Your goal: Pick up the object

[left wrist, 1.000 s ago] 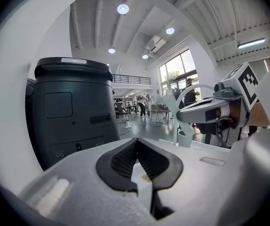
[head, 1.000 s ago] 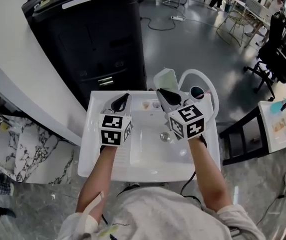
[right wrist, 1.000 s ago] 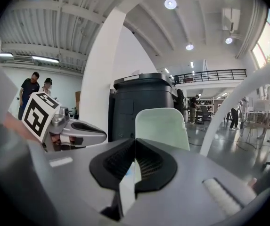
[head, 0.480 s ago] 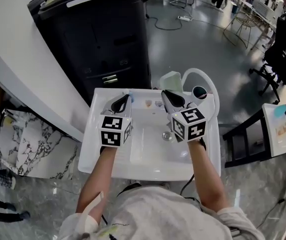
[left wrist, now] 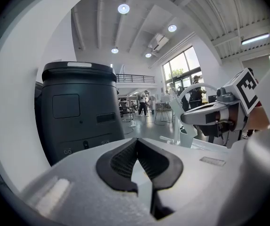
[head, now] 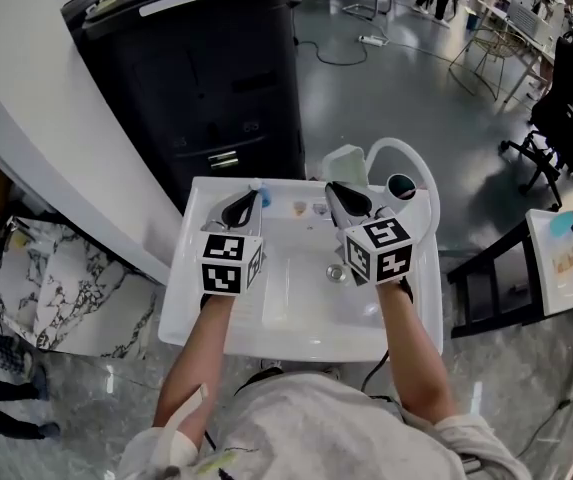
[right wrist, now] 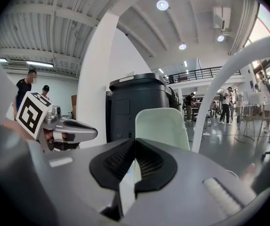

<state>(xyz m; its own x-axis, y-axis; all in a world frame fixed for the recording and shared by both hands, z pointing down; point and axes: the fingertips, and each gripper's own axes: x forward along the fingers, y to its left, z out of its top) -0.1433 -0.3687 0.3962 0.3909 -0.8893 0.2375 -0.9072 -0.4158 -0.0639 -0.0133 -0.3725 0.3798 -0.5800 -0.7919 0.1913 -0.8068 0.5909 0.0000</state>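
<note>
White moulded washbasin with a round metal drain and a white arched tap, seen from the head view. A pale green plastic container stands behind the basin's rear edge, and a tall black cabinet stands beyond it.

The left tongs and the right tongs are held side by side above the rear of the bowl. Both are pointed away from the person. In each gripper view the ribbed pads are pressed together with nothing between them.

Over the last second almost nothing is altered. The framing of the head view is shifted slightly. Both tongs are kept in place over the basin, and both pairs of pads are kept closed and empty.

The object is not identified by the task sentence. A small blue piece and a small orange piece are seen on the rear ledge, just beyond the tips. Either may be meant, and neither is touched.

Nothing is lifted at this moment. The stillness is read as a pause. It suits a moment ahead of a reach as well as one after a release.
</note>
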